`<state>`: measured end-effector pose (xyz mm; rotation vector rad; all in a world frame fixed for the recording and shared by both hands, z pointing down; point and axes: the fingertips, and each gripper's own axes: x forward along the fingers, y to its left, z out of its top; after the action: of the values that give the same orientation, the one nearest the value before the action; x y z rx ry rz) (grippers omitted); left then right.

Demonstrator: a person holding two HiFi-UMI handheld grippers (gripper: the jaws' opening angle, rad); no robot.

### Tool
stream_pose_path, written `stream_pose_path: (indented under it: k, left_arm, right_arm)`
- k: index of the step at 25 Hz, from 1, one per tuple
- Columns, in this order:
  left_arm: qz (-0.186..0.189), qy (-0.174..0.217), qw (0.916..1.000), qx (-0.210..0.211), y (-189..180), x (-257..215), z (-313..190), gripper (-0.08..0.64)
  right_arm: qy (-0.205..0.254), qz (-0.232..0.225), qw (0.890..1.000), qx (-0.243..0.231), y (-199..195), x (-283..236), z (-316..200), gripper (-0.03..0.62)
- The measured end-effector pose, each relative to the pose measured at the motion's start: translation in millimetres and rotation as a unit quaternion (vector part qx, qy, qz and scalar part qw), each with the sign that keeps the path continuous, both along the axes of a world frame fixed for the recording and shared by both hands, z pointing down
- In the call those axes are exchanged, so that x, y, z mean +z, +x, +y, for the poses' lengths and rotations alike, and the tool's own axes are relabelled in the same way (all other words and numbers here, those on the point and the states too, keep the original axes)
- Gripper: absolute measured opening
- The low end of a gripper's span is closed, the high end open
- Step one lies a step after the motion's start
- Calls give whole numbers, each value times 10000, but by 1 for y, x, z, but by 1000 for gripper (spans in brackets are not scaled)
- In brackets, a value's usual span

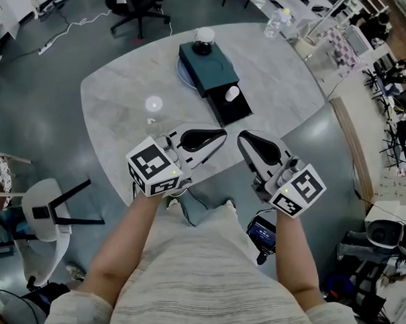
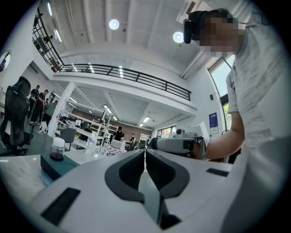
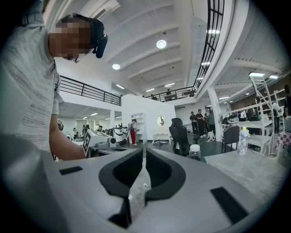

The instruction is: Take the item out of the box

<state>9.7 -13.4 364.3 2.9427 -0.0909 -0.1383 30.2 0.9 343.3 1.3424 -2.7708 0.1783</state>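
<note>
Reaching is not yet starting: the left gripper [image 1: 220, 134] and right gripper [image 1: 243, 139] are hovering over the table's [image 1: 119, 94] near edge, jaws together, gripping nothing. The white item [image 1: 232, 93] is lying in the open drawer [image 1: 236, 111] of the box [image 1: 212, 69], farther off. Next, probably, one gripper is needing to open and advance over it.

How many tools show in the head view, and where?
2. Left tool over the table's near edge; right tool close beside it. Both shut. None seems hidden.

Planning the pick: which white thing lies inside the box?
The white item in the open tray of the box; the jar stands on top.
</note>
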Motion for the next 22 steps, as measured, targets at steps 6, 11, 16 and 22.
stream_pose_path:
  k: [6, 11, 16, 22]
  left_arm:
    - [8, -98, 10000, -12, 13, 5, -9, 21]
    - [-14, -179, 9998, -77, 26, 12, -24, 21]
    - [-21, -197, 9995, -233, 44, 10, -46, 21]
    - [-44, -220, 9989, -419, 62, 14, -71, 21]
  right_arm:
    - [-83, 149, 9998, -137, 13, 0, -10, 23]
    - [-154, 140, 9996, -207, 31, 6, -27, 21]
    - [-206, 124, 9991, -345, 49, 9, -48, 22]
    - [-223, 166, 9983, -521, 66, 15, -72, 23]
